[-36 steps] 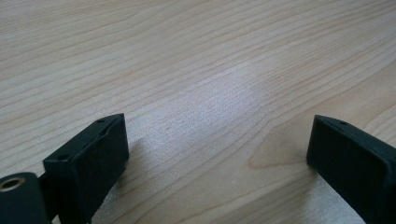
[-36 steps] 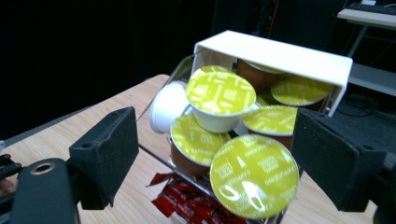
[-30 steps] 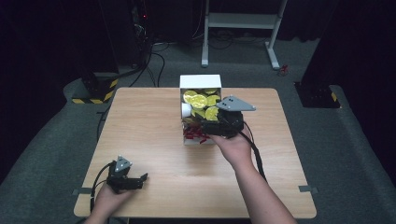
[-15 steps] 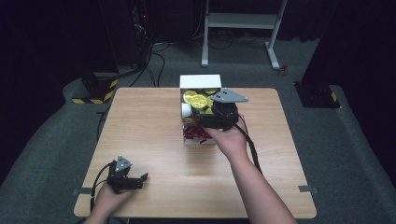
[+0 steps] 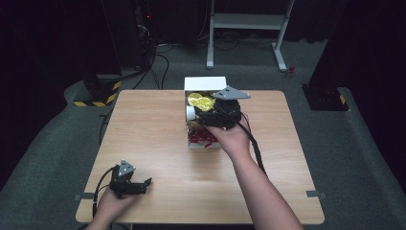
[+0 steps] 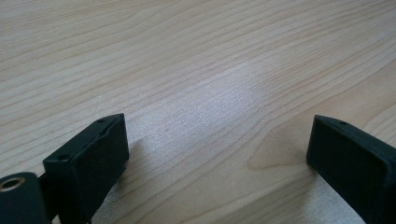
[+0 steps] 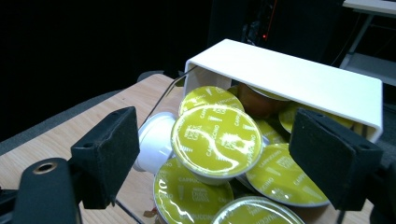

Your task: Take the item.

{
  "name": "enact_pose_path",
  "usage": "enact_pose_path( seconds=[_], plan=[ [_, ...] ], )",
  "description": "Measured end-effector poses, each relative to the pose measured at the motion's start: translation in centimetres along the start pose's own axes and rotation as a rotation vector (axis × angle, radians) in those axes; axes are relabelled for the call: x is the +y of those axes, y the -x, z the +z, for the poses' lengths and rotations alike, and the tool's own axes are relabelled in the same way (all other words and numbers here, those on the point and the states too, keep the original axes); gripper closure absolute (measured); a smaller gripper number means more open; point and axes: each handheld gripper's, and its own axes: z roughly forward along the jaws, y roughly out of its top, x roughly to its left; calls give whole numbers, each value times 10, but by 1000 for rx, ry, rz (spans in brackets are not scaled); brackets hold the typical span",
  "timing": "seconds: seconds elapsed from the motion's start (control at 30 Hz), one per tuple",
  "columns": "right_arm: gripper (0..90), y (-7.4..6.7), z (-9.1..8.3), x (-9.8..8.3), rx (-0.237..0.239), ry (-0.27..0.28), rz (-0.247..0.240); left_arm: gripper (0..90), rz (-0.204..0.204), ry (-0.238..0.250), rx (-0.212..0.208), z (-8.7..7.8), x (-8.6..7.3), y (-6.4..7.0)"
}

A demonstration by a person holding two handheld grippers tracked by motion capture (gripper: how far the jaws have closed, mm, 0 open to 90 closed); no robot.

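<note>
Coffee capsules (image 7: 215, 139), right gripper (image 5: 216, 111) seemingly nearer.

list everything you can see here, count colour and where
table: one, light wood, centre
box: one, white, open, far middle of the table
capsules: several, yellow-green lids, piled in the box
red shreds: a bunch, at the box's near end
frame: one, white, on the floor behind the table
left gripper: one, black, low over the table's near left, jaws open
right gripper: one, black, over the capsules, jaws open either side of one
</note>
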Motion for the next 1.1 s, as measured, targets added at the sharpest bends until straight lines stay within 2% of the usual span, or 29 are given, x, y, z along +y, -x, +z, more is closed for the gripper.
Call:
enact_pose_path(
  seconds=[0.43,0.5,0.6,0.87,1.03,1.07,1.1],
  plan=[
    [225,1,15,0,-9,-33,-13,59,6,-1,-5,1,1,-1],
    [222,1,18,-2,-14,-62,-12,59,6,-2,-5,1,1,-1],
    [225,1,17,-2,-25,-62,-12,59,6,-1,-6,1,1,-1],
    [235,0,20,-2,-14,-72,-4,60,7,-2,-7,0,1,-1],
    [249,-2,24,-5,-14,-86,-17,60,5,0,-7,0,0,0],
    [305,-2,23,-5,-9,-80,-20,60,5,0,-7,0,0,0],
    [305,-2,23,-5,-9,-80,-20,60,5,0,-7,0,0,0]
  ],
)
